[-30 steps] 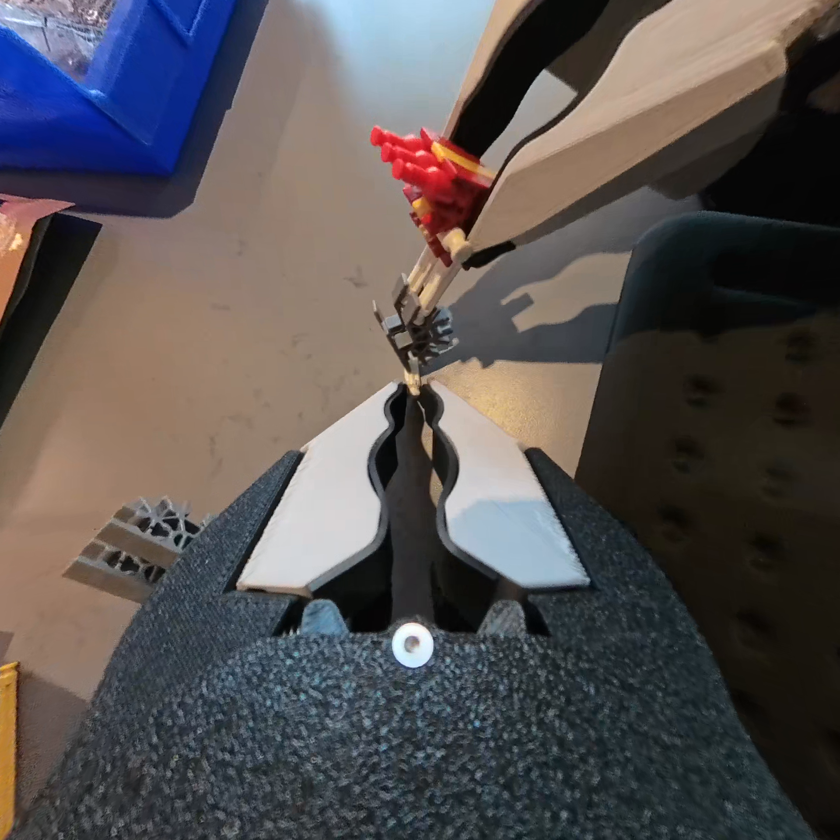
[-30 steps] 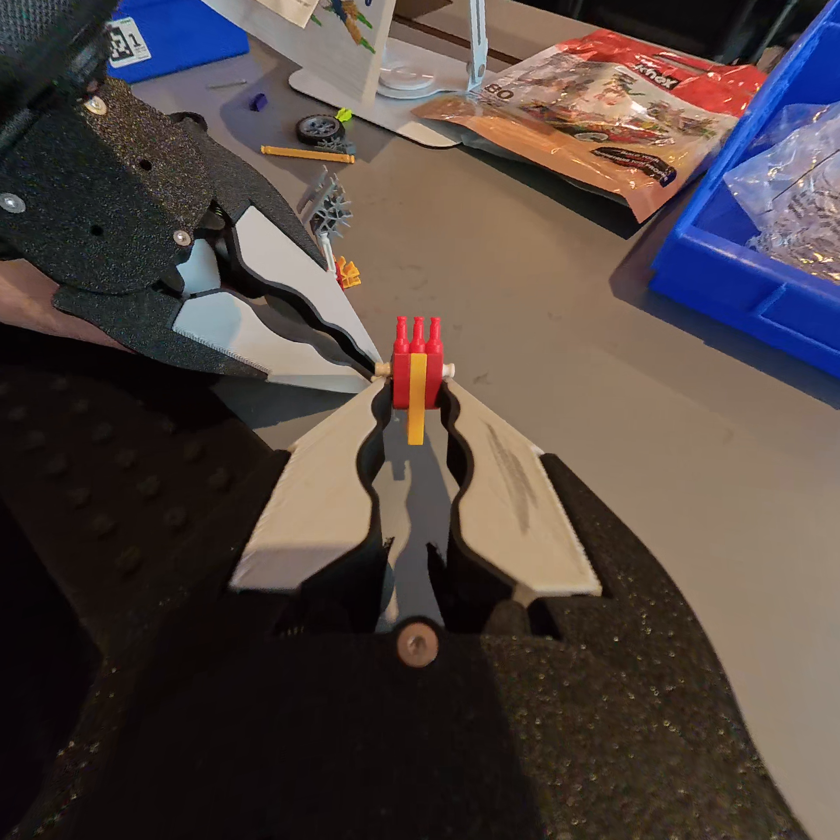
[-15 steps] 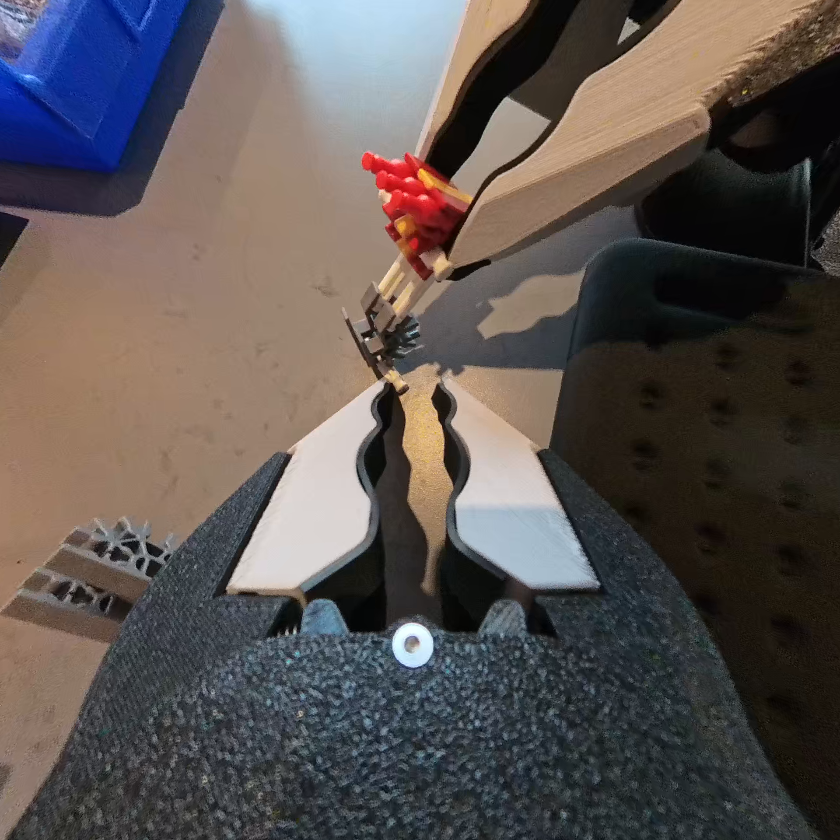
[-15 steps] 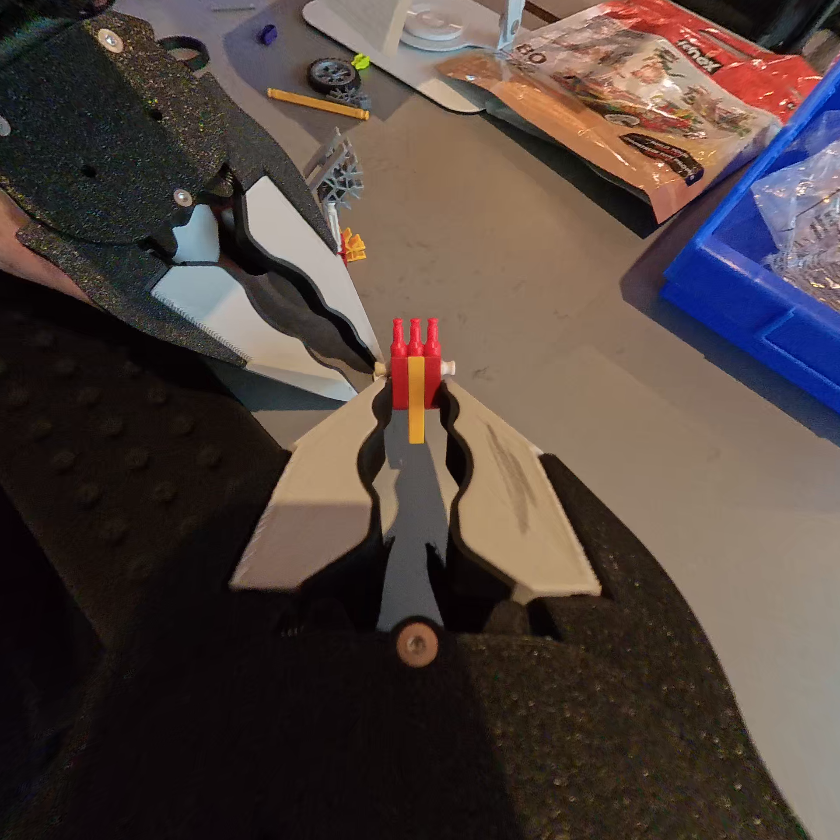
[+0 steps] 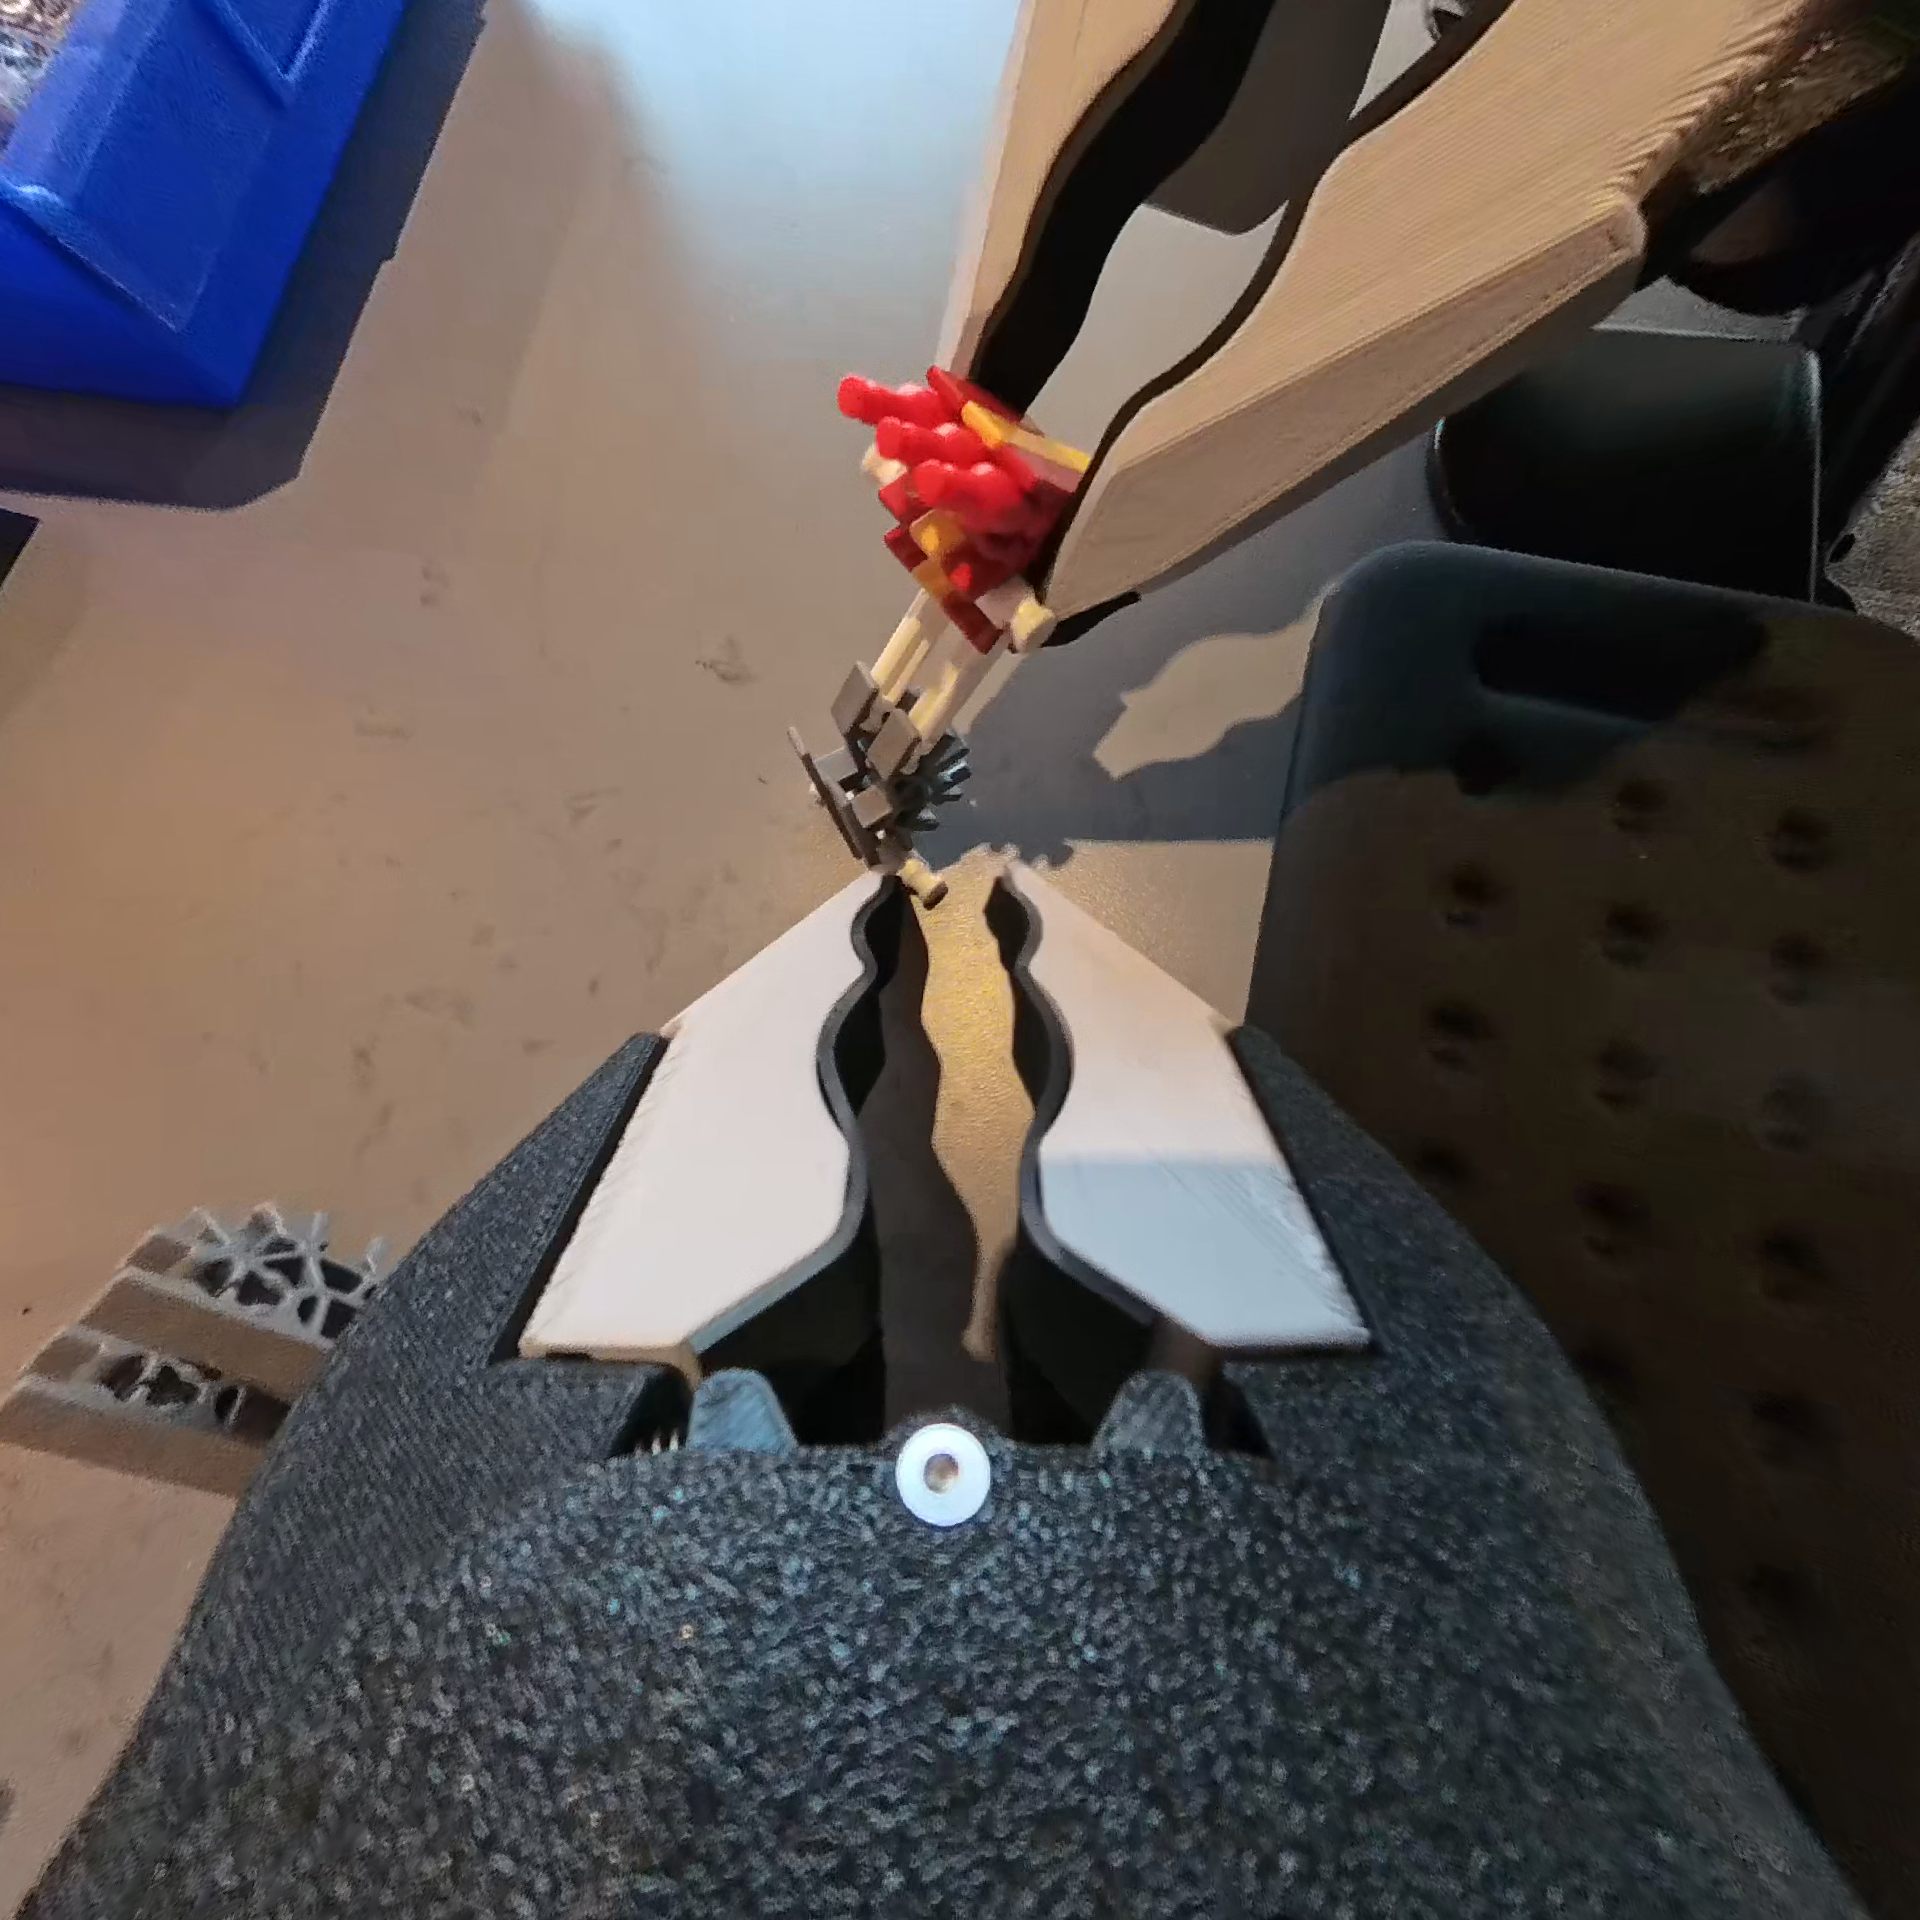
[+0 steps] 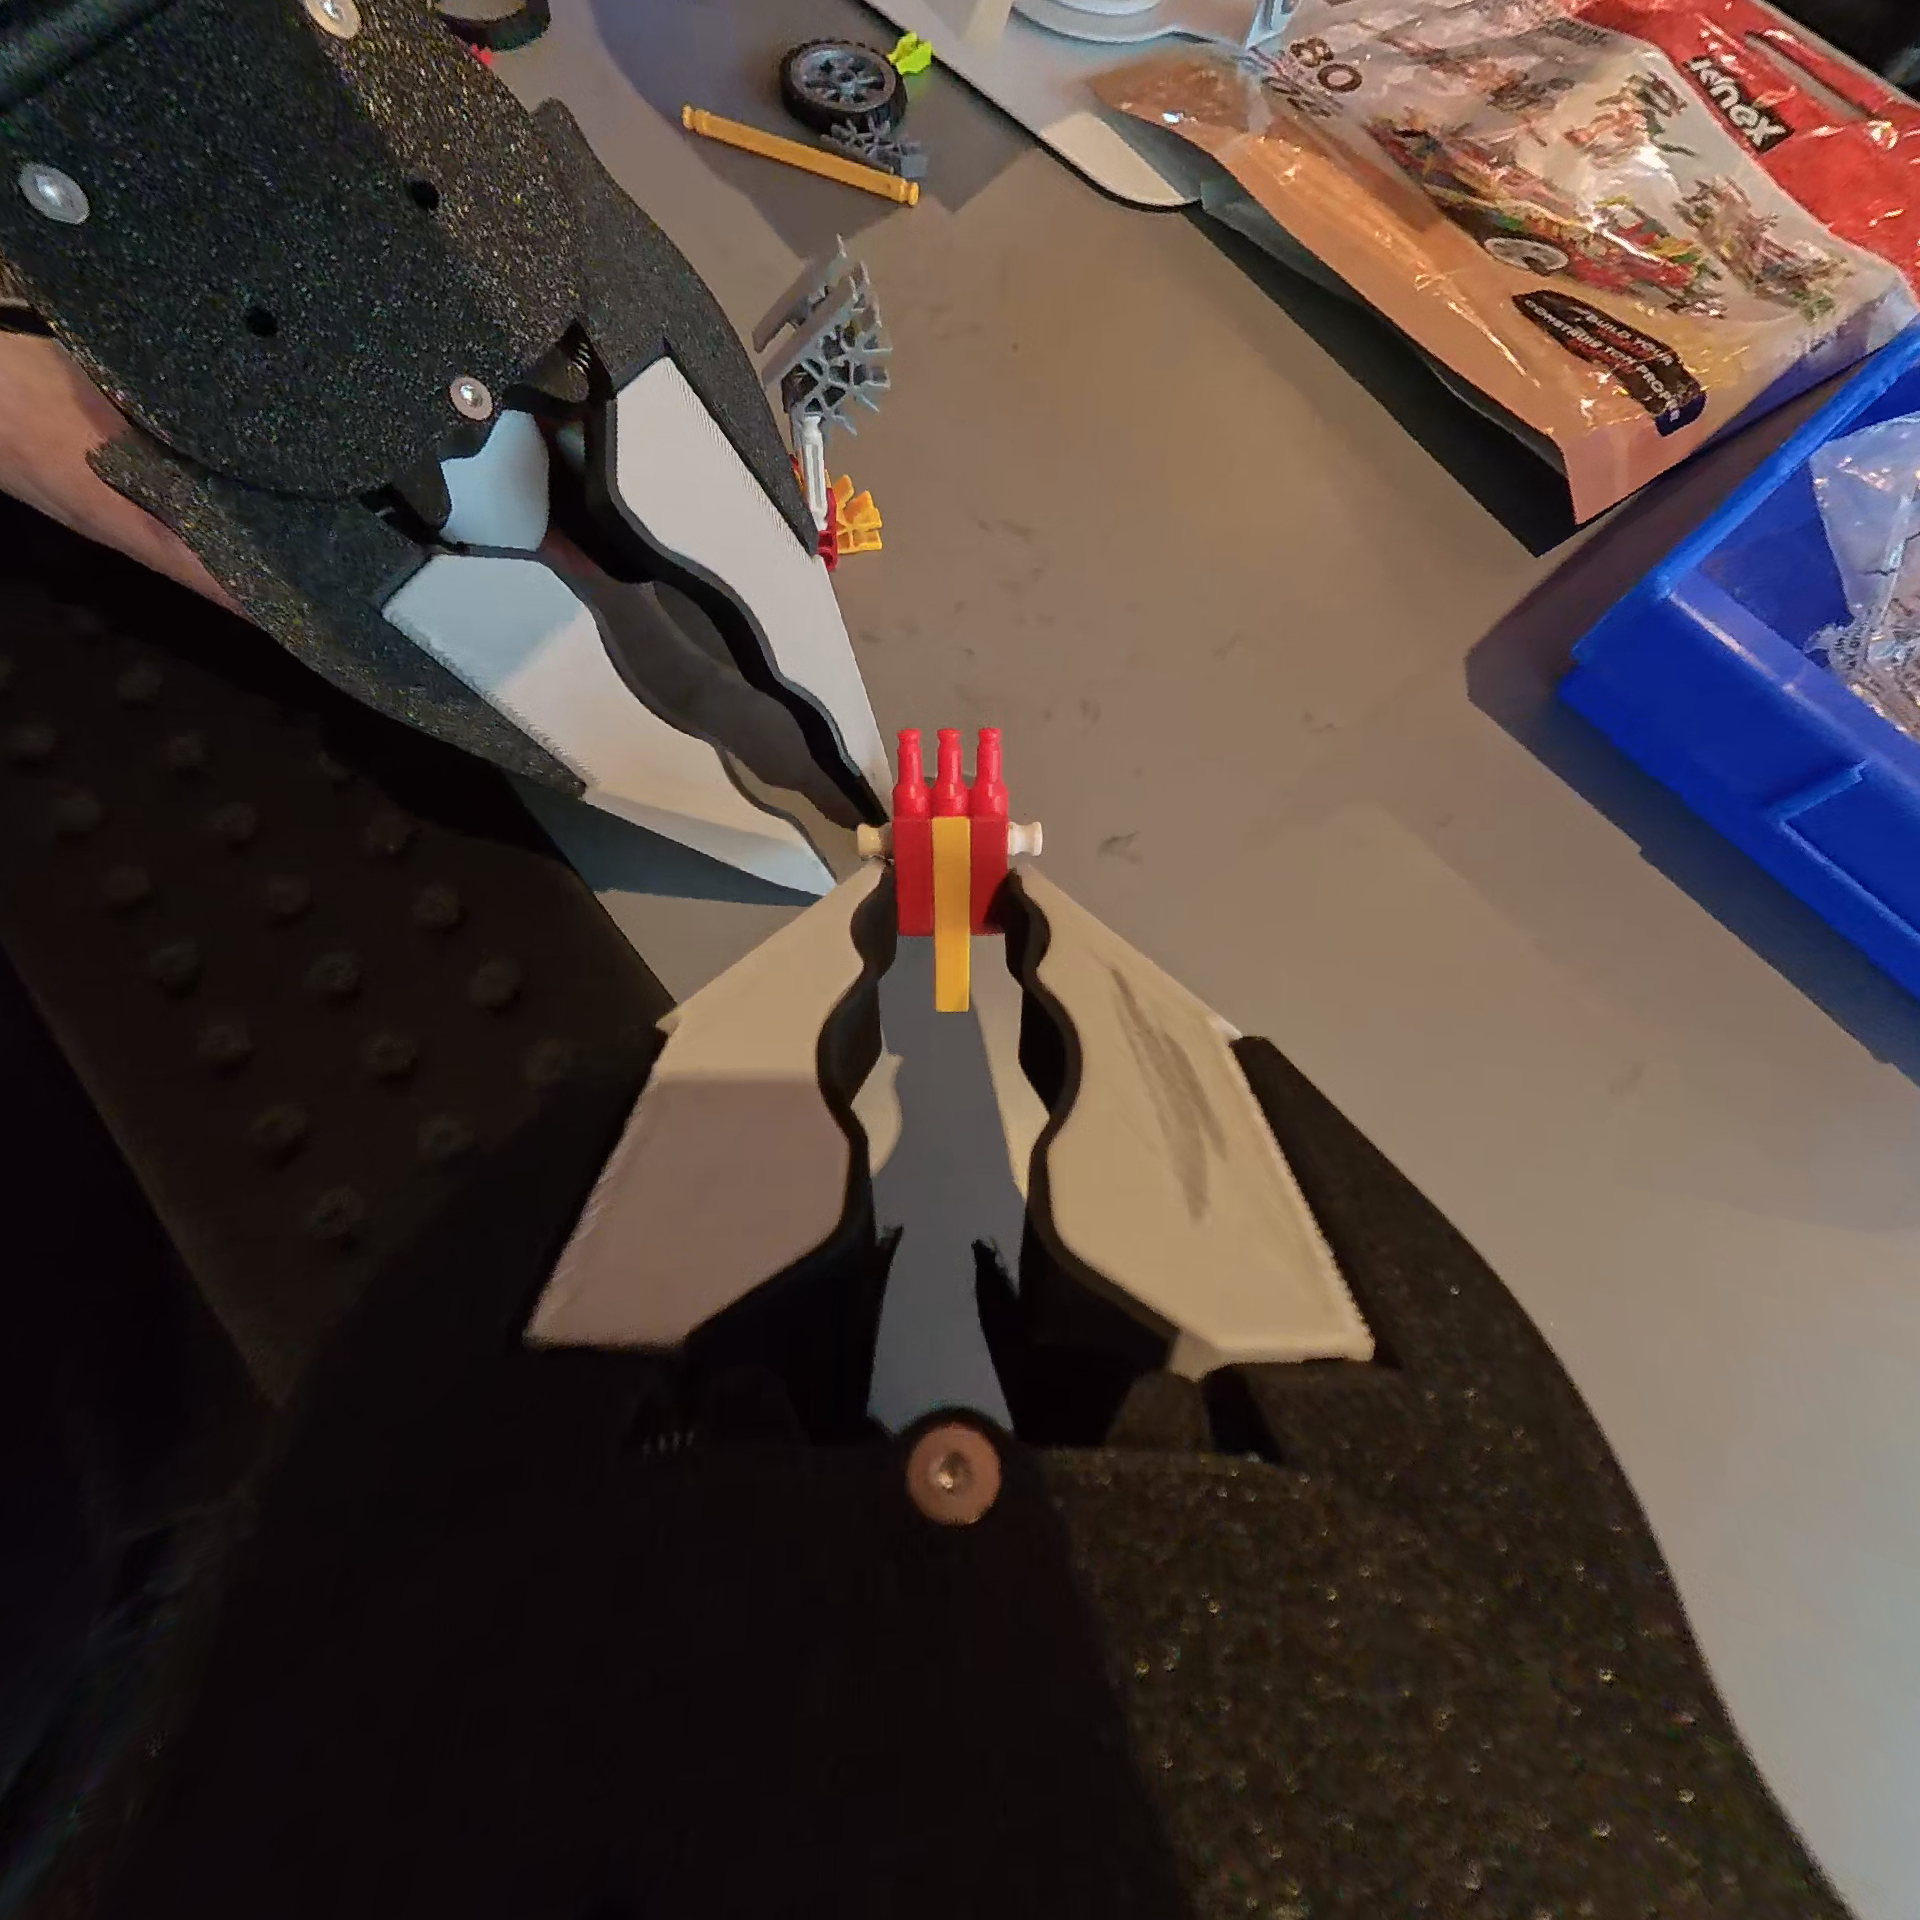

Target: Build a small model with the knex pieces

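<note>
Between the tips of the right gripper (image 6: 948,883) sits a small toy-brick assembly (image 6: 948,852): red block w/ a yellow strip down its middle, three red pegs on top, a cream rod through it. R jaws are clamped on the red block's sides. From the left wrist view the same assembly (image 5: 961,488) hangs at the R gripper's (image 5: 1049,540) tips above the table, w/ cream rods running down to a cluster of grey connectors (image 5: 883,774) & a dark toothed piece.

Left gripper (image 5: 940,894): jaws parted, a clear gap between the tips, nothing clamped. The cream rod end at the bottom of the assembly sits just at the L fingertip (image 5: 868,904); can't tell if it touches. In the right wrist view the L gripper (image 6: 857,821) comes in from upper left, tips right beside the cream rod's left end.

Outward on the grey table (image 6: 1195,644): grey lattice piece w/ snowflake connectors (image 6: 831,353), small yellow & red connector (image 6: 852,520) just below it, yellow rod (image 6: 800,156), small black wheel (image 6: 842,83), printed plastic bag (image 6: 1507,208), blue bin (image 6: 1745,707) w/ clear bags at right. A dark dimpled pad (image 5: 1610,1039) lies R of the L gripper; the grey lattice piece (image 5: 177,1340) at its lower left.
</note>
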A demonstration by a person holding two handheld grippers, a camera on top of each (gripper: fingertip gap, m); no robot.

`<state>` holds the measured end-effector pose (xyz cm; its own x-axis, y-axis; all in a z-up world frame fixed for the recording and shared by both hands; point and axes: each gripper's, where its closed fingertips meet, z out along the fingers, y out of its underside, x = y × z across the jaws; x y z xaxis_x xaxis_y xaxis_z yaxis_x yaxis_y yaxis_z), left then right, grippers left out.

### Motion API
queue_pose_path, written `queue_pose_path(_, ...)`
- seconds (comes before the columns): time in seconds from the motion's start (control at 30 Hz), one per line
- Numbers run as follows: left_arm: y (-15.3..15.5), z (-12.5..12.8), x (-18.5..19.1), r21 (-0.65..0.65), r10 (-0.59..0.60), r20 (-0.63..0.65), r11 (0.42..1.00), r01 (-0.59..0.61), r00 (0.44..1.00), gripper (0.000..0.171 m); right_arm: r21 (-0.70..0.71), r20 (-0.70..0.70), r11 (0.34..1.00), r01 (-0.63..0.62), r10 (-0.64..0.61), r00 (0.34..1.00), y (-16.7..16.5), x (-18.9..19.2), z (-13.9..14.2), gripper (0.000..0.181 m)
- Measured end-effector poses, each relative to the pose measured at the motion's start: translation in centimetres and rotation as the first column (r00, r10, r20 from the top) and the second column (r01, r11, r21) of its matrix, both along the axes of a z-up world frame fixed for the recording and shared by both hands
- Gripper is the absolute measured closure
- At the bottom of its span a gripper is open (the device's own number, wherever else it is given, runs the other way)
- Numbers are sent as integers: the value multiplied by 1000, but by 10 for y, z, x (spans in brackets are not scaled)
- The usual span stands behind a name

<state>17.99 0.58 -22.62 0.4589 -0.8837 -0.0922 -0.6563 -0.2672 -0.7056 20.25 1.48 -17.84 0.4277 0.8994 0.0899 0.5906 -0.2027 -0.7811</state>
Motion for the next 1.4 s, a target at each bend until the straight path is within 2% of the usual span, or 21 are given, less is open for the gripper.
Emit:
queue_pose_path(0.13,4,14,-3,42,4,41,999,-6,999,150,0,19,1000,-15,15,1000,0,1,-1,162)
queue_pose_path(0.3,27,40,-10,98,67,111,992,-78,992,162,-4,40,999,-35,36,999,0,2,-2,162)
queue_pose_path(0.4,34,37,-7,73,83,104,993,-91,991,165,-6,49,999,-43,43,998,0,2,-2,162)
queue_pose_path(0.67,27,30,0,-8,55,108,998,-54,993,170,-11,63,999,-51,51,997,0,2,-3,162)
queue_pose_path(0.93,25,31,2,-72,39,113,997,-31,993,164,-11,71,998,-54,55,996,-1,2,-3,162)
queue_pose_path(1.03,23,30,4,-80,30,100,997,-22,995,169,-13,75,998,-54,55,996,0,2,-3,162)
queue_pose_path(1.4,22,26,3,-58,22,67,998,-18,998,171,-19,104,998,-59,61,993,-1,0,-4,162)
